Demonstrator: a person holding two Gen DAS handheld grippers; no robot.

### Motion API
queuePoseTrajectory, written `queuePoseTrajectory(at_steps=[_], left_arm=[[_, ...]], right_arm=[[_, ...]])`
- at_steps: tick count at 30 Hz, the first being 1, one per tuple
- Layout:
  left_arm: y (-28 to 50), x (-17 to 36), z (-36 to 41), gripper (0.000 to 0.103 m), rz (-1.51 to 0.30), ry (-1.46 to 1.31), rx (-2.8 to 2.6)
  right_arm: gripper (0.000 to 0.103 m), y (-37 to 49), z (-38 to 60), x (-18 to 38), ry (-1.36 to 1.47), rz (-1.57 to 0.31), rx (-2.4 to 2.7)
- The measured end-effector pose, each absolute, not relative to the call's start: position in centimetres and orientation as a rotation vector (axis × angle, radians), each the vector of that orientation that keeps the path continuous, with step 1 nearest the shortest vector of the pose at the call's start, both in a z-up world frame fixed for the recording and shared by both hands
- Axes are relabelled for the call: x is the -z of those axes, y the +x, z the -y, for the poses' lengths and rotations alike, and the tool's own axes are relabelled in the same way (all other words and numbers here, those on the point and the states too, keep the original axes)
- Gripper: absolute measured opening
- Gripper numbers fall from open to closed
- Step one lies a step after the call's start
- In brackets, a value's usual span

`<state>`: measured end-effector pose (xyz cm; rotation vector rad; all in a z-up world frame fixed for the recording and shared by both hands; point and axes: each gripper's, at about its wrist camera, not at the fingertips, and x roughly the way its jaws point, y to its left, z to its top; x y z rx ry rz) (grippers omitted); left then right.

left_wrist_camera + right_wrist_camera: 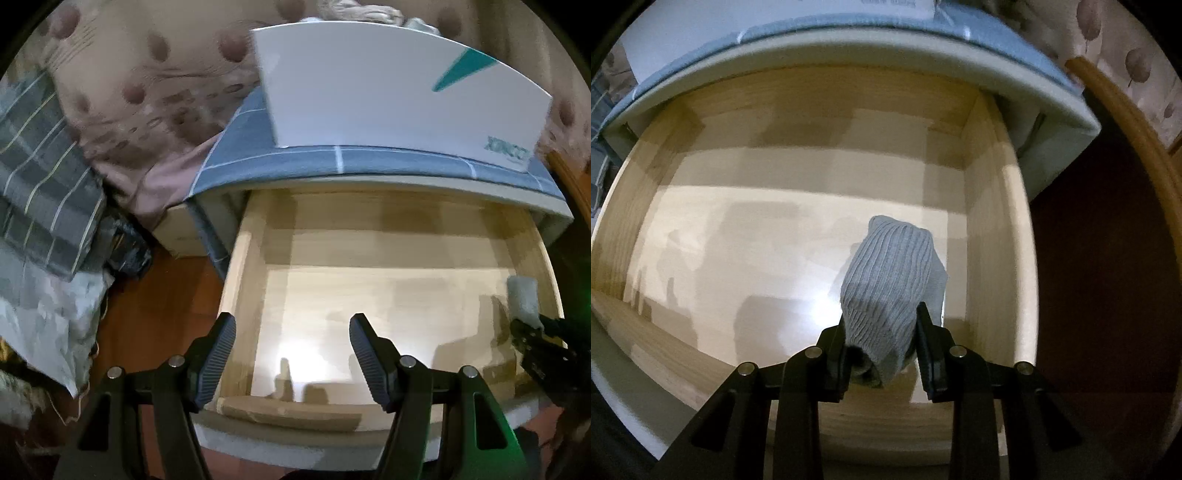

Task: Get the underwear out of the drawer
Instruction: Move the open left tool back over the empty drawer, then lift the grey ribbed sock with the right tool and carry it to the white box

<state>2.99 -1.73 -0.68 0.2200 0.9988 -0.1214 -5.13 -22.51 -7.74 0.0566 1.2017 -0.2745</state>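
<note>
Where the pale wooden drawer (982, 229) is pulled out from under the cabinet top, its smooth, faintly grained floor is seen bare and glossy, with a bright reflection near its front. The right gripper (881, 354) is positioned over the drawer's right half, and its black ribbed fingers (929, 343) are clamped on the underwear (890, 280), a light grey, finely ribbed knit folded into a soft, elongated roll. The roll is gripped at its near end and extends toward 12 o'clock above the drawer floor, close to the right wall; whether its far end touches the floor cannot be told.

In the left wrist view, the left gripper (293, 354) is held over the front left part of the drawer (236, 280) with its fingers (221, 347) set well apart and nothing between them. At 3 o'clock in that view, the underwear (522, 299) is seen as a small grey block at the tip of the right gripper (532, 328). A blue checked cloth (280, 162) is draped over the cabinet top, and a flat white box (362, 92) with a teal wedge mark is placed on it. At 9 o'clock, grey striped bedding (44, 192) is heaped above a reddish wooden floor (162, 306).
</note>
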Motion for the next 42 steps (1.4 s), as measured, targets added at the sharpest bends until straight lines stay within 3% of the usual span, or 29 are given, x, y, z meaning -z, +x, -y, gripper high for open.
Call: queuePoseTrajectory(at_steps=[28,42], left_arm=[[3.0,0.4,0.1,0.066,-0.998,0.144,0.08],[3.1,0.3,-0.2,0.066,-0.989,0.129,0.07]], right_arm=[[0.026,-6.6,21.5,-9.5,0.062,-0.905,0.14],[0.026,2.7,22.0,-18.7,0.002,-0.753,0.155]])
